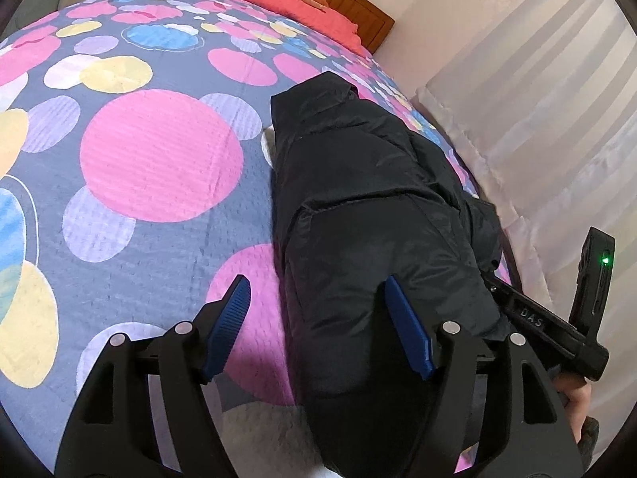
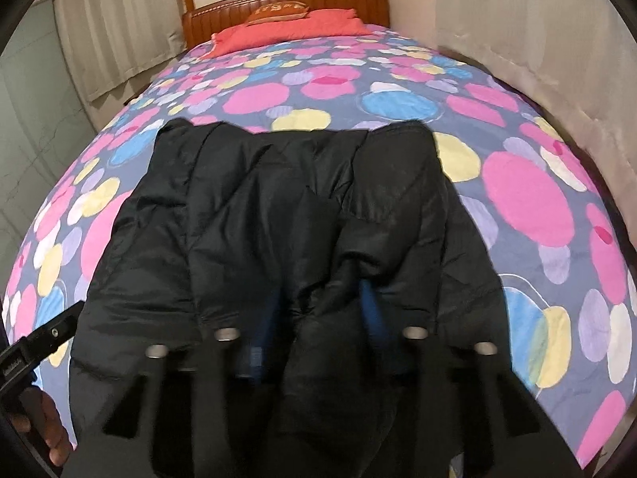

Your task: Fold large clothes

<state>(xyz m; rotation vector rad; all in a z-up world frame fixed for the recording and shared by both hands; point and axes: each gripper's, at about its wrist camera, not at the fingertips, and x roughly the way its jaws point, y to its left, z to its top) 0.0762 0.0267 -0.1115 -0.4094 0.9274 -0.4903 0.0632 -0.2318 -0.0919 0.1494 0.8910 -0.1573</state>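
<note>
Right wrist view: a wide bed (image 2: 517, 91) with a spotted cover fills the scene, headboard and red pillow (image 2: 290, 30) at the far end. A black padded jacket (image 2: 278, 207) lies near the foot of the bed, partly folded lengthwise, its bulk running from near to far.

Handling judgement: the jacket looks soft, puffy and light, with a smooth shell likely to slip. Folds will probably spring back unless pressed flat. Take hold at a seam or hem edge, pinching through several layers, not on the smooth panel.

The right gripper (image 2: 322, 318) sits among the near folds. Its blue fingers (image 2: 372, 310) are parted with fabric bunched between them; whether they clamp it cannot be told.

The left gripper (image 1: 318, 326) is spread wide, its right finger (image 1: 410, 338) resting against the jacket's left edge, its left finger (image 1: 227, 326) over the cover.
</note>
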